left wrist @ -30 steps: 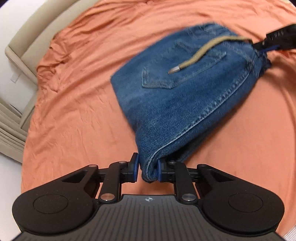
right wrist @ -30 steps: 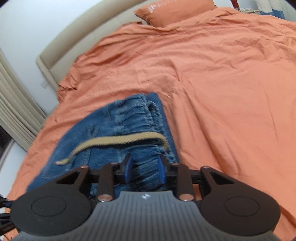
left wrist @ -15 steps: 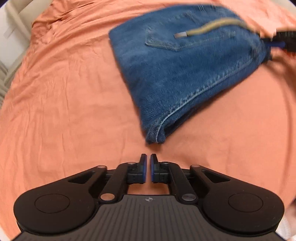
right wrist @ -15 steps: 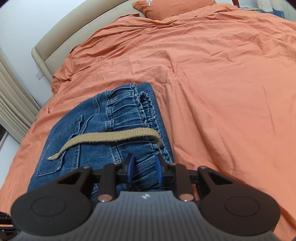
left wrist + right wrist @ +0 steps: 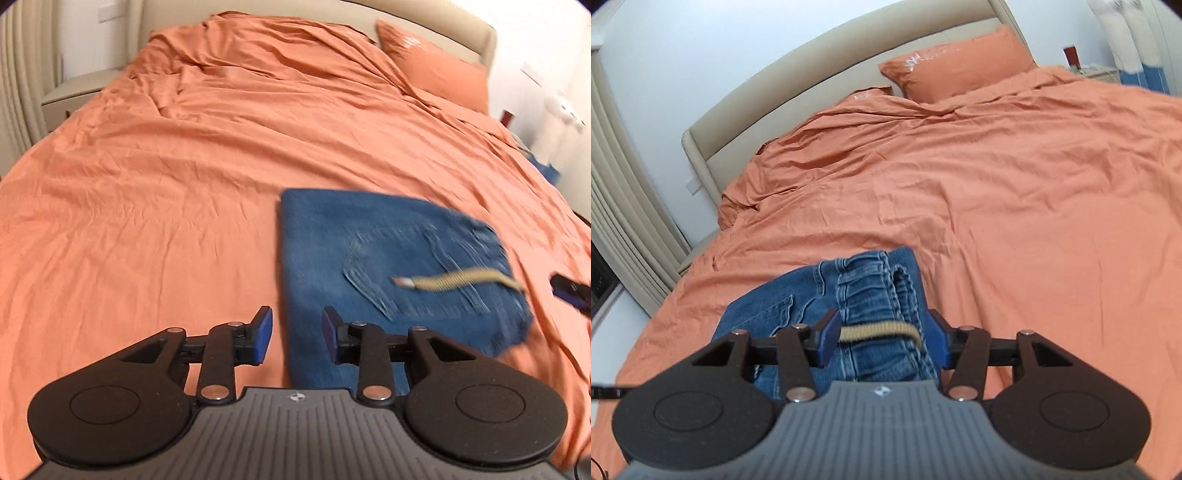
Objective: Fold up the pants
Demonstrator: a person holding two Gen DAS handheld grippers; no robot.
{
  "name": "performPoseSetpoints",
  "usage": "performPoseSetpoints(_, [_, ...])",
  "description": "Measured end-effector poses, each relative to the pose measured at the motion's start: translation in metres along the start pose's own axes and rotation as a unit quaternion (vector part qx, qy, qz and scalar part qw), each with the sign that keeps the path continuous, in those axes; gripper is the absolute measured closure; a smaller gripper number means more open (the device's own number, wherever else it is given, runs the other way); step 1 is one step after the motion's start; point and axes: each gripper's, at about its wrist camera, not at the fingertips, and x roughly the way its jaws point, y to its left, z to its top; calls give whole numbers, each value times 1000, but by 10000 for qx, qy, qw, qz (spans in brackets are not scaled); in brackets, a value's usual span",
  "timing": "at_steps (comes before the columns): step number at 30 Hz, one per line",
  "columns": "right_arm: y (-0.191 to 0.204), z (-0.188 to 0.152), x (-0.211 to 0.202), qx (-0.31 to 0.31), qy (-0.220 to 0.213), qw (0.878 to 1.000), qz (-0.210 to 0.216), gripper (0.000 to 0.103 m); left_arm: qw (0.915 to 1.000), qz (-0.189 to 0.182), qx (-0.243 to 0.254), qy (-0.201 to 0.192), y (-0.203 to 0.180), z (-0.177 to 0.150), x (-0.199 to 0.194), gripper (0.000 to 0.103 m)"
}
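Both grippers' jaws are opening: left gripper empty, right gripper spreading around folded jeans lying lower centre on the bed.

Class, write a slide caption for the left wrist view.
Left gripper fingers opening, empty, above folded blue denim pants on a wrinkled orange bedsheet.

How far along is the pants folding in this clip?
Nearly done, it seems. Done: the jeans lie as a compact folded rectangle on the orange bedspread, tan drawstring across the top. In hand: nothing; the left gripper is opening over the fold's near edge, and the right gripper is opening, pads clear of the waistband. Left: perhaps tucking the drawstring.
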Motion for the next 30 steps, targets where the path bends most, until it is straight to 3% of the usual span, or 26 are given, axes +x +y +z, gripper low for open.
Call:
performPoseSetpoints(4, [-4,9,29,180,291,9993,134,47,9986,-194,-487,-1,10,11,26,61])
performPoseSetpoints(6, [-6,18,42,215,315,9991,200,47,9970,-303,-716,58,16,15,43,50])
performPoseSetpoints(11, [-16,38,89,535,478,9961,520,49,9901,-595,-1265,94,34,22,75,49])
performPoseSetpoints(14, [-28,39,121,901,752,9918,510,58,9853,-778,-1491,300,42,30,94,49])
performPoseSetpoints(18, [-56,30,148,1793,920,9751,927,60,9847,-800,-1503,358,45,37,110,49])
performPoseSetpoints(19, [-62,30,151,2004,909,9686,1153,82,9842,-814,-1525,382,46,38,114,49])
performPoseSetpoints(20, [-65,29,153,2168,886,9626,1364,88,9840,-816,-1532,396,46,40,116,49])
performPoseSetpoints(24, [-40,46,136,1490,538,9794,1256,92,9855,-807,-1458,302,45,45,122,49])
performPoseSetpoints(26, [-34,49,139,1229,610,9858,969,92,9865,-811,-1390,313,44,46,126,49])
performPoseSetpoints(30, [-46,34,152,1321,804,9853,727,92,9884,-695,-1294,392,40,44,134,46])
